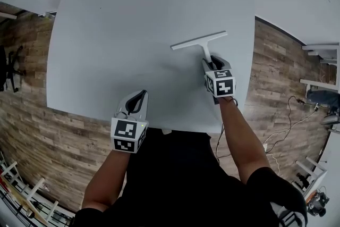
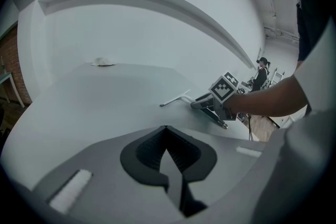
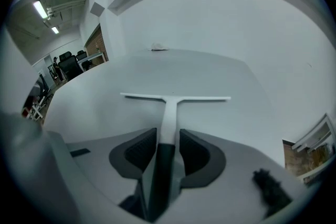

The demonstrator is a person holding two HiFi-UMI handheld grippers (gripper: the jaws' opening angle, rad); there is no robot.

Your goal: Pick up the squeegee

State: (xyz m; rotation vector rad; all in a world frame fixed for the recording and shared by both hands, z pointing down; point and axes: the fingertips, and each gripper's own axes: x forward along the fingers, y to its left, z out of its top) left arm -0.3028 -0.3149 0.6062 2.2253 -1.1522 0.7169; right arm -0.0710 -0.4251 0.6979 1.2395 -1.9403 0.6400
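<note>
Squeegee (image 1: pixel 201 42) lies flat, handle toward right claw (image 1: pixel 212 62), blade crosswise.

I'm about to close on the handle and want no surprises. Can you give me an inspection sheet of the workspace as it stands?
Surface: white table, level, no spills seen.
Job's things: squeegee lies flat, blade away from the person, handle toward the right gripper.
Clutter: one small pale object near the far edge, too small to identify.
Grippers: right gripper is open with the squeegee handle between its jaws, not clamped. Left gripper is shut and empty, by the table's near edge.
Cables: loose cables on the floor to the person's right, none seen on the table.
Surroundings: wood-pattern floor, office chair, white racks.
</note>
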